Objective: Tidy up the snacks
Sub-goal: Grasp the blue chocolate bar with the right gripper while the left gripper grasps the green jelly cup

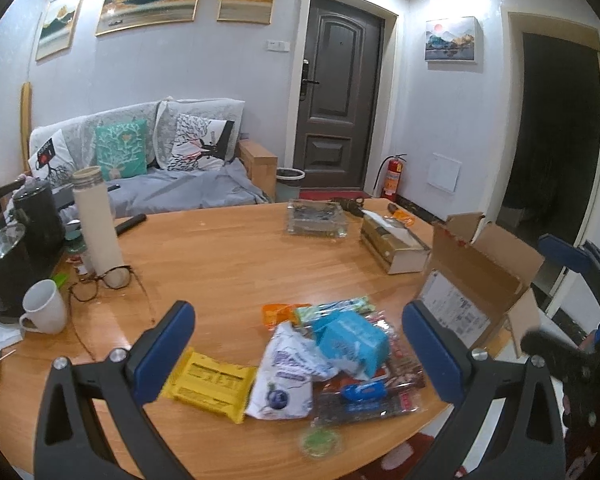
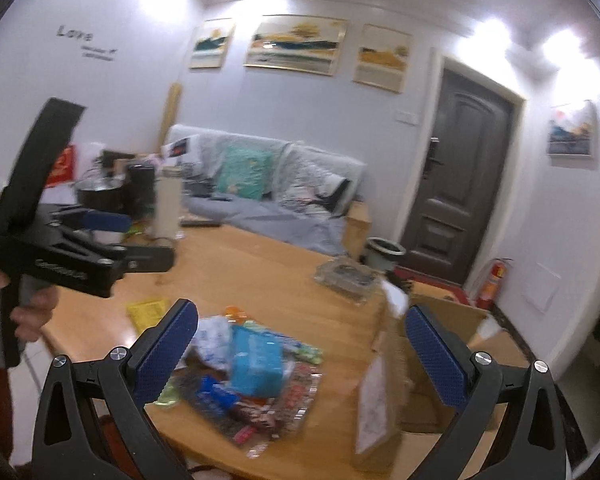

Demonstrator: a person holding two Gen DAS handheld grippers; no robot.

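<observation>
Both tools are hovering above the near table edge, nothing grasped. The left gripper [image 1: 300, 344] is hanging with its jaws spread wide and empty; the right gripper [image 2: 302, 344] is doing the same.

The snack pile [image 1: 332, 360] is sitting lower centre of the left view, on the wooden table [image 1: 228, 256]: a blue packet [image 1: 352, 340] is lying on top, a white pouch [image 1: 284, 380] is slumping against it, and a yellow bar [image 1: 210, 384] is lying just beside, at lower left. A green round item [image 1: 320, 442] is resting close to the table rim. The open cardboard box [image 1: 484, 280] is standing at the right, flaps up, presumably the destination.

Risks, as judged:
- The packets are overlapping, so a closing grip is likely catching two wrappers, or sliding off slick film.
- The green item is sitting so near the rim that a nudge could send it overboard.
- The box flaps are leaning inward and could be snagging a carried packet.
- The right view is blurring, so aim is uncertain.
</observation>
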